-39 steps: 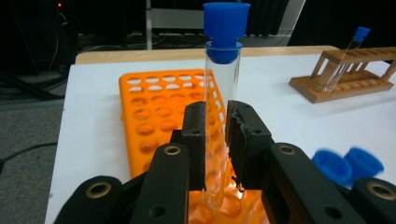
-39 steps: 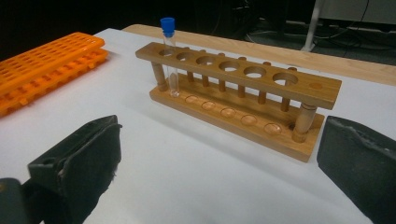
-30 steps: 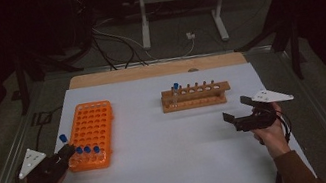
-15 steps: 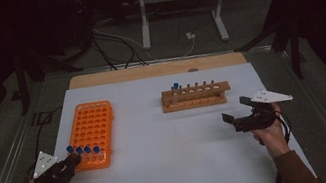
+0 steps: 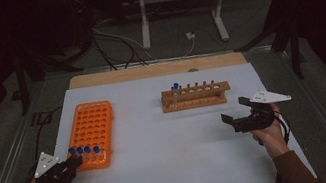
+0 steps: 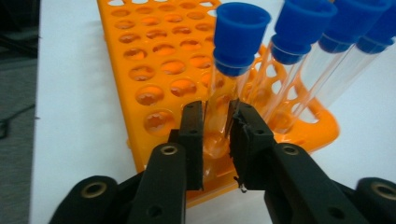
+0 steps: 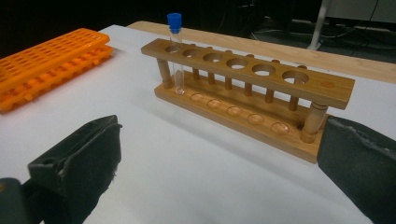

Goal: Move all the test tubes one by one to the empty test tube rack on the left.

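The left hand-held gripper has its two black jaws closed to a narrow gap around the lower glass of a clear test tube with a blue cap, which stands tilted in the near corner of the orange plastic perforated tube rack at the left of the white counter; the pads look to be touching the glass, though how firm the hold is I cannot tell. Three more blue-capped clear tubes lean just beside it, so a sideways pull could knock them or drag the light rack along. Because the grip sits low, the capped top could swing and the tube slip if lifted quickly. The right hand-held gripper hovers wide open and empty, facing the wooden six-hole tube rack, where one blue-capped tube already stands in the end hole.
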{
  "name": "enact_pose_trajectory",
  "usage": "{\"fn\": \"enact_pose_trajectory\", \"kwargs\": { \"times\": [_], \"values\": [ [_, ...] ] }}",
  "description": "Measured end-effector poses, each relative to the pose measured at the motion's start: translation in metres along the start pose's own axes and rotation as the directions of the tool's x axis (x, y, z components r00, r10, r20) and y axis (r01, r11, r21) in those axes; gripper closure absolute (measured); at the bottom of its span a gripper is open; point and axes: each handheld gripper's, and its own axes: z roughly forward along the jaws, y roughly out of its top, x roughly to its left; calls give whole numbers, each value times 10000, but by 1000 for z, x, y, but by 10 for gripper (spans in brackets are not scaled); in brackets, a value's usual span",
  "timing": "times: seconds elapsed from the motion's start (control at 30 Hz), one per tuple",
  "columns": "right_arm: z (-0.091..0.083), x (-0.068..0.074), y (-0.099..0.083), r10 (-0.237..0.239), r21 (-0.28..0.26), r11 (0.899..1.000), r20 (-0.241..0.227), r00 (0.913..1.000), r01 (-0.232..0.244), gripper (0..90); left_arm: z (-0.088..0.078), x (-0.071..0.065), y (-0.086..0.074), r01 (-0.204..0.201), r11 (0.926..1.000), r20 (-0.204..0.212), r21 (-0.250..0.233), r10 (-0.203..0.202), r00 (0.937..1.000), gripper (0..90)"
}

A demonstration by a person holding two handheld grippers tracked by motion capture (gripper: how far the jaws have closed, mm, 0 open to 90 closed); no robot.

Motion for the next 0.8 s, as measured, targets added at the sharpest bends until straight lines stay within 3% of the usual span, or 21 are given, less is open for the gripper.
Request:
{"fn": "enact_pose_trajectory", "kwargs": {
  "times": [0.2, 0.37, 0.5, 0.8],
  "values": [
    [0, 0, 0, 3, -6, 10000, -30, 10000, -3, 0, -12, 5, 0, 390, 9973, 14, -630, -390, 9992, 617],
    [2, 2, 1, -30, 1, 10000, -72, 10000, 30, 0, -24, 7, 6, 621, 9870, 80, -1480, -616, 9981, 521],
    [4, 2, 2, -45, -11, 10000, -101, 9999, 45, 0, -30, 4, 15, 546, 9793, 224, -1951, -512, 9984, 431],
    [10, 3, 5, -10, 15, 10000, -179, 9998, 10, 0, -26, -15, 37, 375, 9699, 394, -2406, -288, 9988, 245]
  ]
}}
